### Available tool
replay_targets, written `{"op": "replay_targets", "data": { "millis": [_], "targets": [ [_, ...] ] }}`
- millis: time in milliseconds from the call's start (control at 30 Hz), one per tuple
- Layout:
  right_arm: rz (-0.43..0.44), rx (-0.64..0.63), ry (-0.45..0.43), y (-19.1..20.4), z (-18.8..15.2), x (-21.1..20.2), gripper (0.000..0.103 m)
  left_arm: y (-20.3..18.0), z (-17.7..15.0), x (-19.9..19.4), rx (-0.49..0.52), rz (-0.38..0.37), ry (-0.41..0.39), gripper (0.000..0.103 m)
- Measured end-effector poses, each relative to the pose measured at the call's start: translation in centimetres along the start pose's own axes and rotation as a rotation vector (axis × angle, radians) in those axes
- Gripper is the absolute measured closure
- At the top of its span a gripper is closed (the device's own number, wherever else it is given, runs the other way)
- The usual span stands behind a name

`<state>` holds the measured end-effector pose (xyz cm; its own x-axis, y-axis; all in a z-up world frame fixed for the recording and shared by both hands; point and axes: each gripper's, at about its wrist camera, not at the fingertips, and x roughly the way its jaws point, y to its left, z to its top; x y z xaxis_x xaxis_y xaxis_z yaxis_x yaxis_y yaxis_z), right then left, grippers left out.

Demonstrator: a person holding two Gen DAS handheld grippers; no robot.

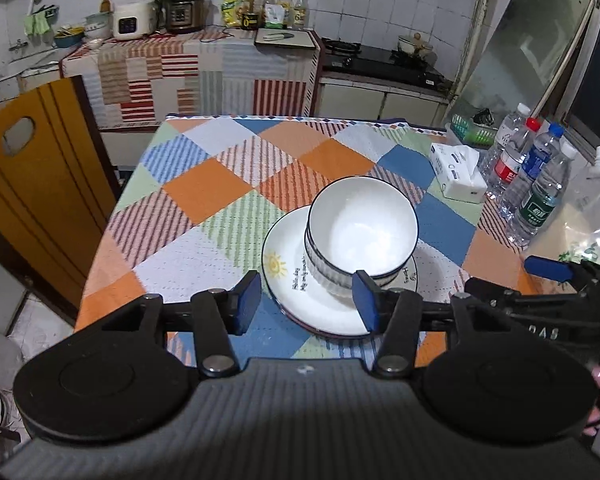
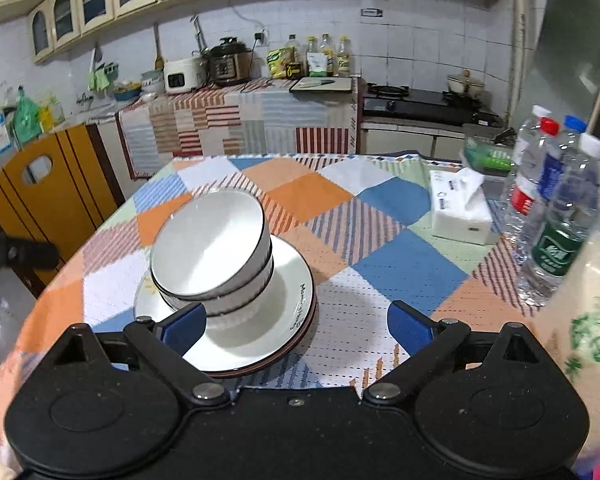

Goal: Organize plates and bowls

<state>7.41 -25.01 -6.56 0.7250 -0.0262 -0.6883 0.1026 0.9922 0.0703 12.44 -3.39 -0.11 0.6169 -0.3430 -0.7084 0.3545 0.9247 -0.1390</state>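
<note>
White bowls with dark rims [image 1: 362,228] are nested in a stack on top of stacked white plates [image 1: 284,280] with a sun drawing and black lettering, on the checked tablecloth. In the right wrist view the bowls [image 2: 210,244] and plates [image 2: 288,300] sit left of centre. My left gripper [image 1: 306,300] is open and empty, its blue pads on either side of the stack's near edge, above it. My right gripper [image 2: 298,330] is open and empty just right of the stack; its blue pad also shows in the left wrist view [image 1: 548,268].
A tissue box [image 1: 458,174] and several water bottles [image 1: 532,176] stand at the table's right side, with a green basket [image 1: 472,130] behind. A yellow wooden chair [image 1: 32,184] stands left of the table [image 1: 204,184]. A printed bag [image 2: 580,320] is near right.
</note>
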Motion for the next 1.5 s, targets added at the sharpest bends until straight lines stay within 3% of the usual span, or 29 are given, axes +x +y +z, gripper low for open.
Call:
{"op": "replay_targets", "data": {
  "millis": [67, 333, 500, 1000, 1233, 1500],
  "targets": [
    [-0.006, -0.009, 0.043, 0.2, 0.2, -0.9, 0.004, 0.0, -0.4, -1.2, -0.007, -0.001, 0.004, 0.052],
    [-0.068, -0.042, 0.016, 2.0, -0.3, -5.9, 0.004, -1.1, -2.8, -5.2, 0.023, 0.083, -0.05, 0.041],
    [-0.071, -0.005, 0.042, 2.5, -0.8, -7.8, 0.004, -1.3, -4.2, -6.4, 0.011, 0.089, -0.058, 0.037],
    [-0.098, -0.066, 0.056, 4.7, -2.9, -10.3, 0.004, -1.9, -6.8, -6.6, 0.018, 0.102, -0.034, 0.023],
    [-0.121, -0.08, 0.047, 5.1, -3.5, -10.4, 0.004, -2.0, -7.3, -6.7, 0.006, 0.106, -0.039, 0.011],
    [-0.134, -0.087, 0.02, 5.3, -4.0, -11.2, 0.004, -1.6, -7.5, -7.1, -0.02, 0.113, -0.048, 0.01]
  ]
}}
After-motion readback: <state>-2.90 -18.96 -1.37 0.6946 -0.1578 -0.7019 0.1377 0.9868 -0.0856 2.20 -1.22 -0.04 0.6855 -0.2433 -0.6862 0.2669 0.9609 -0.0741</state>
